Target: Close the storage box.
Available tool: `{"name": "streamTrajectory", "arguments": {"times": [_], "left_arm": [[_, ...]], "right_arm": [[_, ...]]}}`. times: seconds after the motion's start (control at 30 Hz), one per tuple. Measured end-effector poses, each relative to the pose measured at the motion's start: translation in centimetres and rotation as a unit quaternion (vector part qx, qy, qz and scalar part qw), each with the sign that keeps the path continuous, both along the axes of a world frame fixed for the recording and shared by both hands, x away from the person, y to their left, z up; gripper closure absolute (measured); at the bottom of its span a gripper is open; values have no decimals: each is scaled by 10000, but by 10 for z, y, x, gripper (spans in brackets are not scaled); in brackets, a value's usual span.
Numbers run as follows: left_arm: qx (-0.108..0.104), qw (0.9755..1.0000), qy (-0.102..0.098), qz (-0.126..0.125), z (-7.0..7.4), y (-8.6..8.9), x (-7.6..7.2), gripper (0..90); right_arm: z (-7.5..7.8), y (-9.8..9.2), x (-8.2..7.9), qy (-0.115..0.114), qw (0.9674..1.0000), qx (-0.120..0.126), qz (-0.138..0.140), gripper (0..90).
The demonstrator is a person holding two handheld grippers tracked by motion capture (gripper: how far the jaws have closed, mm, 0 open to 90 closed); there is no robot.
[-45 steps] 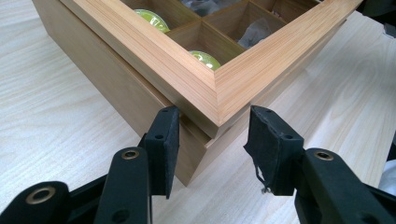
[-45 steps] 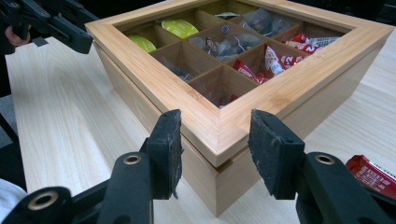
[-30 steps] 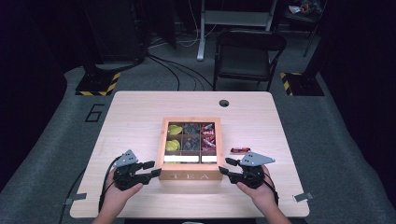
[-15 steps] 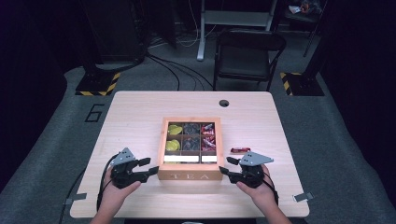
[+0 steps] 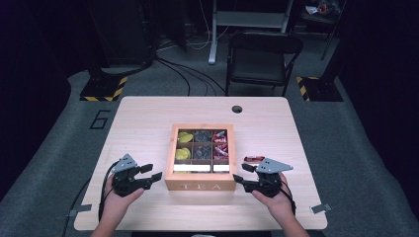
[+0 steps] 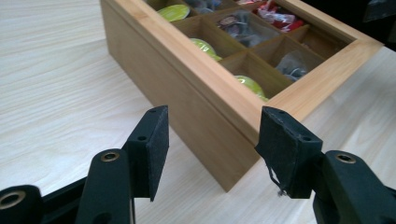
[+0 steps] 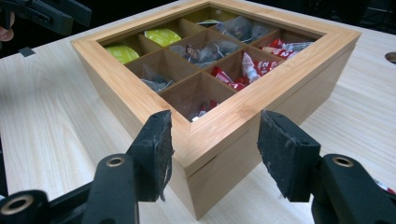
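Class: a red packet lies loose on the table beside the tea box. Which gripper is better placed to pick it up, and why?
Right. The red packet lies on the table just beyond the right gripper, right of the tea box. The left gripper is on the box's far side; the box blocks its way.

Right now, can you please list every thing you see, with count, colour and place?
Table: one, light wood, centre.
Tea box: one, bamboo, nine compartments, table middle.
Green packets: left column.
Dark bags: middle column.
Red packets: right column.
Loose red packet: one, table, right of box.
Chair: one, black, behind table.
Left gripper: black, open, left of box.
Right gripper: black, open, right of box.
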State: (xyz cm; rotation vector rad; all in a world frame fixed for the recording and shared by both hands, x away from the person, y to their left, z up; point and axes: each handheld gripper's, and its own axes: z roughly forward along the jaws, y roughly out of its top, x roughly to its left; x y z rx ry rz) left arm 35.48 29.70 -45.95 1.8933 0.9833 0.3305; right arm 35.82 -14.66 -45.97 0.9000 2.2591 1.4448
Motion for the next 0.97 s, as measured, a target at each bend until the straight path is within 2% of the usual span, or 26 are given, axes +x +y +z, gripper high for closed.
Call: {"name": "streamTrajectory", "arguments": {"times": [0.13, 0.2, 0.27, 0.4, 0.43, 0.6, 0.63, 0.97], "left_arm": [[22, 10000, -39, 61, 0, 5, 1, 428], [-52, 9998, -31, 185, -1, 6, 1, 428], [-29, 9997, -35, 220, -1, 10, 2, 428], [-10, 9996, -20, 279, -3, 13, 3, 428], [-30, 9995, -9, 305, -4, 14, 4, 428], [-6, 9995, 33, 325, -6, 16, 6, 425], [6, 9994, 38, 358, -8, 16, 6, 423], [90, 9990, 56, 444, -12, 20, 9, 400]], "right_arm": [[2, -6, 2, -28, 9999, 75, -86, 441], [3, -8, 2, -34, 9999, 118, -114, 442], [4, -14, 3, -29, 9995, 188, -272, 441], [4, -19, 5, -35, 9991, 178, -375, 442], [3, -23, 7, -26, 9988, 128, -471, 442], [-1, -27, 10, -4, 9983, 24, -581, 441], [-4, -28, 12, 56, 9979, -61, -645, 441], [-14, -32, 19, 147, 9961, -355, -800, 436]]}}
